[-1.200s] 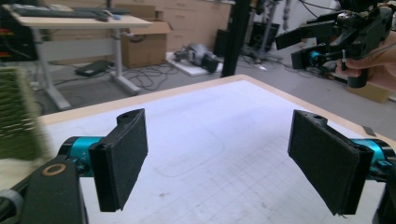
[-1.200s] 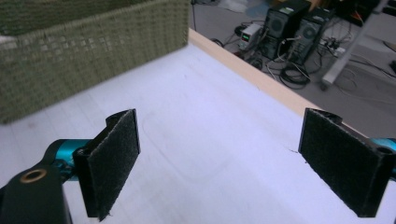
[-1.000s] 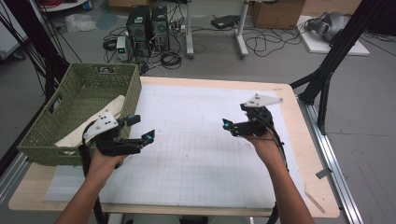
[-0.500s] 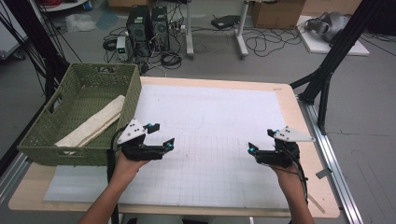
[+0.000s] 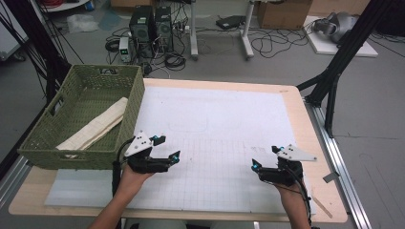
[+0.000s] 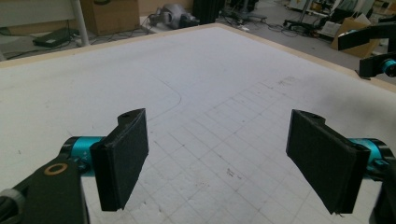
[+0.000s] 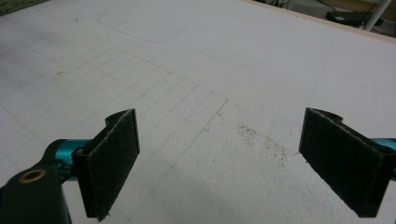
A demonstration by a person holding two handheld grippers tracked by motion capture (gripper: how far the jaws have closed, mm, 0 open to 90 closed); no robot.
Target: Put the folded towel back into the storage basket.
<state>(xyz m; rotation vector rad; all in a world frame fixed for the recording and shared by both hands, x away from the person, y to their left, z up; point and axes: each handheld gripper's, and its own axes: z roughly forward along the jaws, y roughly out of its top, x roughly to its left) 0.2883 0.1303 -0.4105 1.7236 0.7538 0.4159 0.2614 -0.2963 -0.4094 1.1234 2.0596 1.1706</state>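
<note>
Over the white mat (image 5: 215, 119), two tools, left (image 5: 165, 149) and right (image 5: 265, 157), gape wide, both empty.

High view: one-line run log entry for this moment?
left hand-held gripper: open, holds nothing | right hand-held gripper: open, holds nothing | folded beige cloth: in green woven basket | white gridded mat: bare

Basket (image 5: 52, 143) on table (image 5: 315, 133), far left edge; folded cloth (image 5: 95, 129) inside. Mat (image 5: 224, 124) covers table middle. Left gripper (image 5: 165, 148) just right of basket, over mat's near part; right gripper (image 5: 265, 157) well apart, near right.
</note>
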